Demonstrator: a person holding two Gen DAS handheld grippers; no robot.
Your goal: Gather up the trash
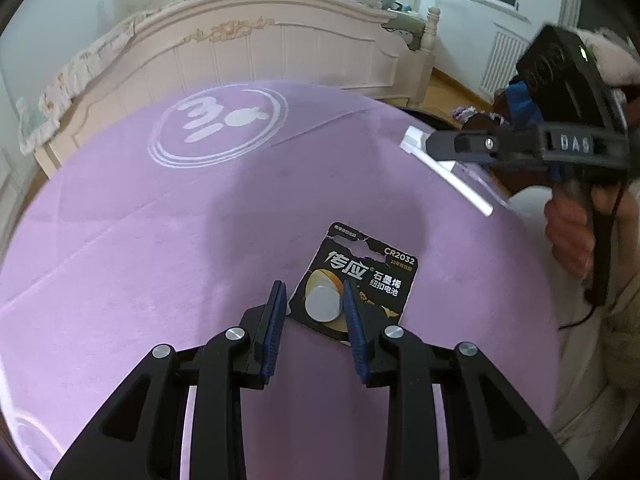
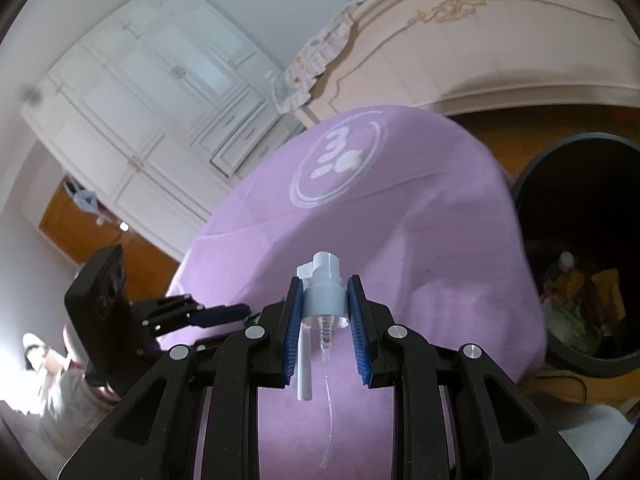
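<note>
A black CR2032 button-battery card (image 1: 360, 276) lies flat on the purple table cover (image 1: 160, 240). My left gripper (image 1: 314, 292) is open, its two blue pads straddling the card's near end just above it. My right gripper (image 2: 325, 292) is shut on a white spray-pump head (image 2: 325, 300) with a thin clear tube hanging down, held above the cover. In the left wrist view the right gripper (image 1: 430, 148) is at the right edge of the table with the pump head (image 1: 448, 168) in it.
A black trash bin (image 2: 580, 240) with several pieces of rubbish inside stands on the wood floor right of the table. A cream bed footboard (image 1: 280, 48) is behind the table. White wardrobes (image 2: 140, 100) stand to the left.
</note>
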